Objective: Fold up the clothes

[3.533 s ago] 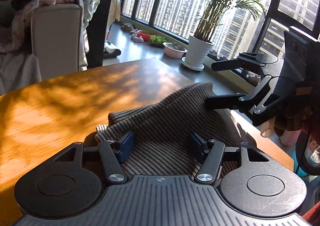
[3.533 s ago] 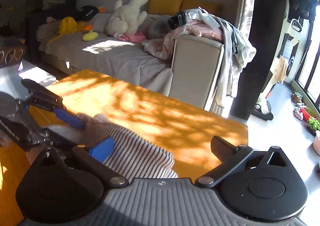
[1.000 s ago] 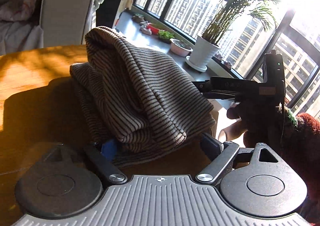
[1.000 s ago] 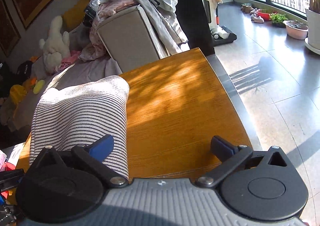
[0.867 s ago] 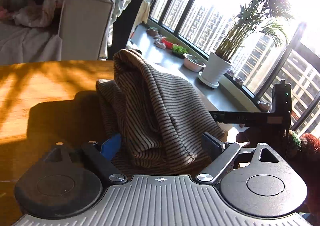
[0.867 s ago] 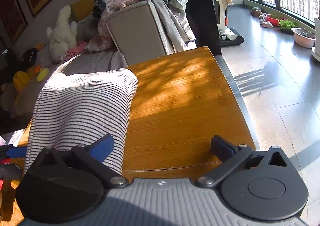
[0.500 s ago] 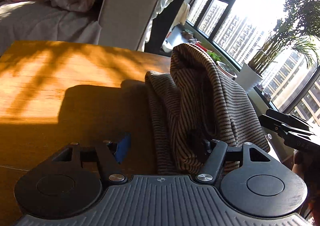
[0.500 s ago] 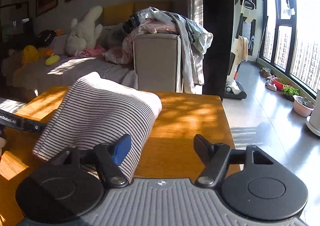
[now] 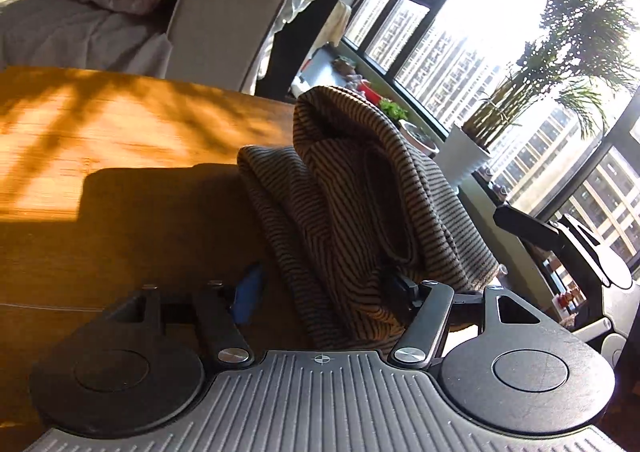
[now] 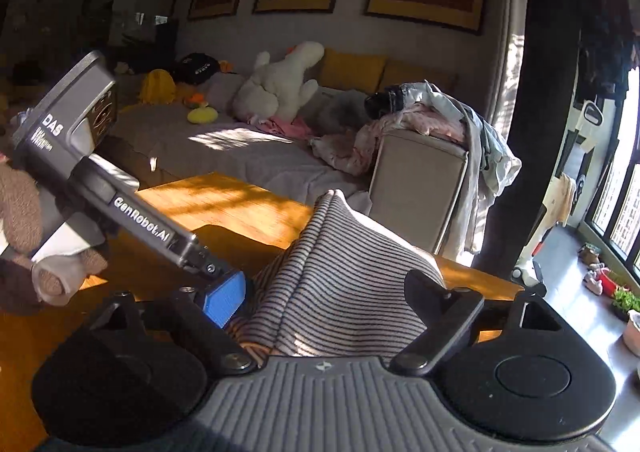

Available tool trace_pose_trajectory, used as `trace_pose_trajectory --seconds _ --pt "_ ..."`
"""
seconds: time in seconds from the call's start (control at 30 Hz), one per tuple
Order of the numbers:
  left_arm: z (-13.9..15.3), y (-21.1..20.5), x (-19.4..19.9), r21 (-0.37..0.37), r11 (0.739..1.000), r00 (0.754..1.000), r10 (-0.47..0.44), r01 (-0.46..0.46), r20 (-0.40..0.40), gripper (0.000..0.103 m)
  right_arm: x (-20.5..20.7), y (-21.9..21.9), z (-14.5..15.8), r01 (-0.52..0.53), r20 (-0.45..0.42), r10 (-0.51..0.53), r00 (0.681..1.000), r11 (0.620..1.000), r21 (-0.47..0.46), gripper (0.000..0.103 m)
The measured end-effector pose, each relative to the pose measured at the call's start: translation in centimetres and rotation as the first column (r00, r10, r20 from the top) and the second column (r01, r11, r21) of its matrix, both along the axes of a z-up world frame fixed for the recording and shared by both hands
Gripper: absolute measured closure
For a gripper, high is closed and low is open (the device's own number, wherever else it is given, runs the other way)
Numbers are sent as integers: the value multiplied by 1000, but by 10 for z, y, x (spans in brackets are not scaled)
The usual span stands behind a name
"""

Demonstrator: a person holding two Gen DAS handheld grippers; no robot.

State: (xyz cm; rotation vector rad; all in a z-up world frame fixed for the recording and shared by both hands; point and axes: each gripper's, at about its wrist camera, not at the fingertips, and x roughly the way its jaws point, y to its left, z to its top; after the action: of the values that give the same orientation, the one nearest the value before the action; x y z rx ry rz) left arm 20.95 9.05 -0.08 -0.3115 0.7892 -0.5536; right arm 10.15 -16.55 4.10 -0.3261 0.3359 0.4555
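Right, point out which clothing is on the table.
The striped knit garment, bunched on the wooden table; the pink and grey clothes are heaped on the beige sofa arm.

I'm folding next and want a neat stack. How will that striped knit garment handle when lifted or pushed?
The striped knit garment is probably floppy: it slumps in soft folds on the wooden table. Likely thick and fairly grippy, given its ribbed bulk. Pushed, it should bunch rather than slide.

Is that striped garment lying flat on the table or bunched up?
Bunched up: the striped garment rises in a folded, peaked heap on the wooden table.
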Motion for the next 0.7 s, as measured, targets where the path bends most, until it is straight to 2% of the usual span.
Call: trace_pose_trajectory --seconds 0.07,0.1,0.17,0.27,0.33,0.4,0.43,0.5,0.53,0.57,0.6,0.67,0.7 --pt "3 -3 -2 1 1000 1000 -3 3 14 53 -5 22 -15 46 40 -42 998 993 -108 16" --pt "5 -3 -4 -6 1000 1000 -4 4 19 56 -2 28 -22 77 57 -71 996 989 -126 16" --pt "13 -1 -9 -19 1000 999 -1 2 43 57 8 30 -29 139 66 -133 989 985 -99 20" --pt "22 9 -10 -34 999 998 13 -11 62 59 15 22 -18 140 26 -141 990 990 35 25" --pt "20 12 -3 -31 999 999 26 -24 46 59 14 22 -12 134 37 -137 990 989 69 25" --pt "12 9 4 -18 999 1000 29 -29 9 59 18 29 -14 122 19 -123 992 991 54 25" --pt "6 5 6 -14 1000 1000 18 -18 -12 59 23 34 -19 130 -3 -130 992 991 15 25" --pt "-2 -2 6 -16 1000 999 -10 10 -34 59 29 40 -28 139 -17 -139 990 989 -42 31" --pt "-5 -5 5 -19 1000 999 -24 23 -37 59 31 39 -31 141 -14 -142 990 988 -57 37" --pt "-6 -8 4 -25 999 999 -36 35 -38 59 33 31 -28 147 -27 -147 989 989 -30 47" --pt "-6 -11 4 -33 998 998 -48 47 -41 59 36 24 -26 153 -41 -153 987 988 -3 51" --pt "-9 -20 5 -51 996 996 -75 73 -55 59 41 8 -17 173 -71 -169 983 984 43 73" --pt "-10 -25 6 -58 995 994 -89 86 -60 59 44 -1 -13 185 -88 -179 980 981 65 78"
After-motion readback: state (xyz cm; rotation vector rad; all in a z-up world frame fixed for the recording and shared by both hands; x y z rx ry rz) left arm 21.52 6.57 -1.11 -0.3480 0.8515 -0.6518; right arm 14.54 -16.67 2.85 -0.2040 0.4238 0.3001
